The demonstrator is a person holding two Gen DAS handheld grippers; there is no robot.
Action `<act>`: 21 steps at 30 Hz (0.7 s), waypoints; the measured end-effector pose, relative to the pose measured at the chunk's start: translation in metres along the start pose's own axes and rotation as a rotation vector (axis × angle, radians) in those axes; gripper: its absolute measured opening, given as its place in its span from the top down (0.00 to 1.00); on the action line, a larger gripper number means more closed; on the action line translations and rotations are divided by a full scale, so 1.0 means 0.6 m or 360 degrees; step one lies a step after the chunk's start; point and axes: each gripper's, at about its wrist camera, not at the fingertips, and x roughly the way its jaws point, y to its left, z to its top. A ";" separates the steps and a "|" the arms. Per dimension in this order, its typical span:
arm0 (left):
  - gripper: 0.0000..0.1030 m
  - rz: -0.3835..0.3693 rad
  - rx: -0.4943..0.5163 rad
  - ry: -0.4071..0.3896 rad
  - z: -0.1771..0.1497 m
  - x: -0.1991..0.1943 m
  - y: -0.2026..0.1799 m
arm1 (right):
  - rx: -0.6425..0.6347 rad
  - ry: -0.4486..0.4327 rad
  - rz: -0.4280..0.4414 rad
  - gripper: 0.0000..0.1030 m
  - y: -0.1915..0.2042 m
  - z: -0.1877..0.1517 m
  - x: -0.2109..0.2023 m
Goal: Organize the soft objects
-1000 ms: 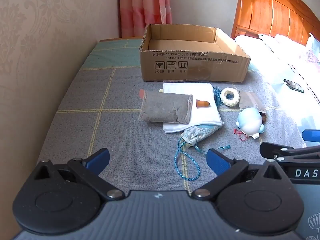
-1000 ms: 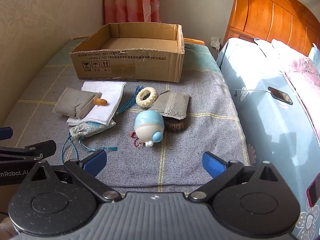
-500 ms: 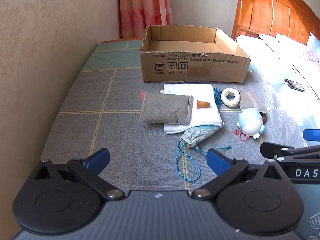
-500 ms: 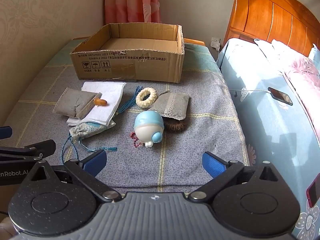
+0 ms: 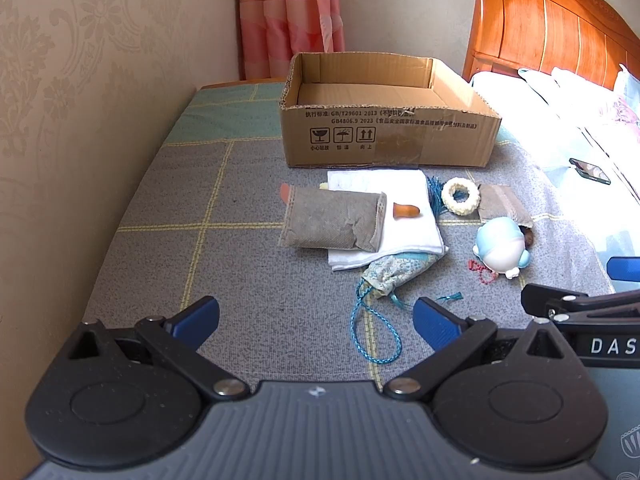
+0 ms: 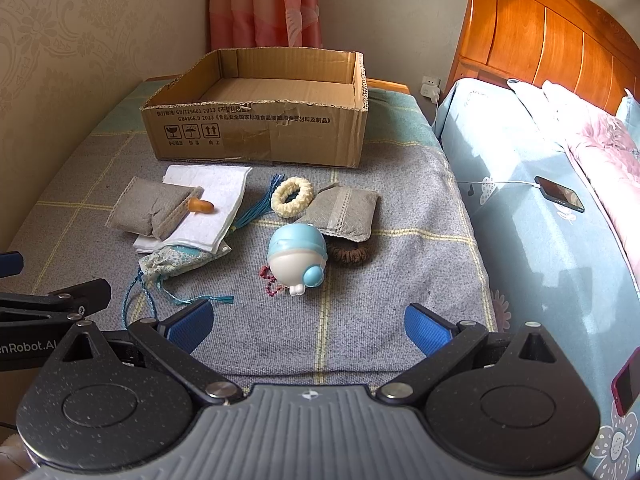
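Note:
An open cardboard box point(image 5: 384, 136) point(image 6: 256, 136) stands at the back of a grey checked blanket point(image 5: 248, 280). In front of it lie a grey pouch point(image 5: 332, 220) point(image 6: 152, 208) on a folded white cloth point(image 5: 400, 216) point(image 6: 216, 200), a small orange piece point(image 5: 406, 211), a floral drawstring bag point(image 5: 394, 272) point(image 6: 180, 260), a cream scrunchie point(image 5: 460, 196) point(image 6: 292, 196), a second grey pouch point(image 6: 344, 216) and a blue-and-white toy point(image 5: 502, 248) point(image 6: 298, 258). My left gripper point(image 5: 316, 320) and right gripper point(image 6: 308, 324) hover open near the blanket's front, holding nothing.
A wall runs along the left. To the right is a bed with a blue sheet point(image 6: 520, 208), a wooden headboard point(image 6: 540, 36) and a phone point(image 6: 559, 194) on a cable. A brown hair tie point(image 6: 352, 254) and red beads point(image 6: 270, 280) lie by the toy.

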 end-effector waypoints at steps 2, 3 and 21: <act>0.01 0.0002 0.0001 0.0000 0.001 -0.001 0.000 | 0.0001 -0.0001 0.0000 0.00 0.000 0.000 0.000; 0.01 0.0002 0.0001 0.0000 0.001 -0.001 0.000 | 0.0001 -0.0001 0.0000 0.00 0.000 0.000 0.000; 0.01 0.0003 0.0006 0.0002 0.004 0.002 0.003 | -0.0005 0.0001 -0.0002 0.00 -0.001 0.004 -0.001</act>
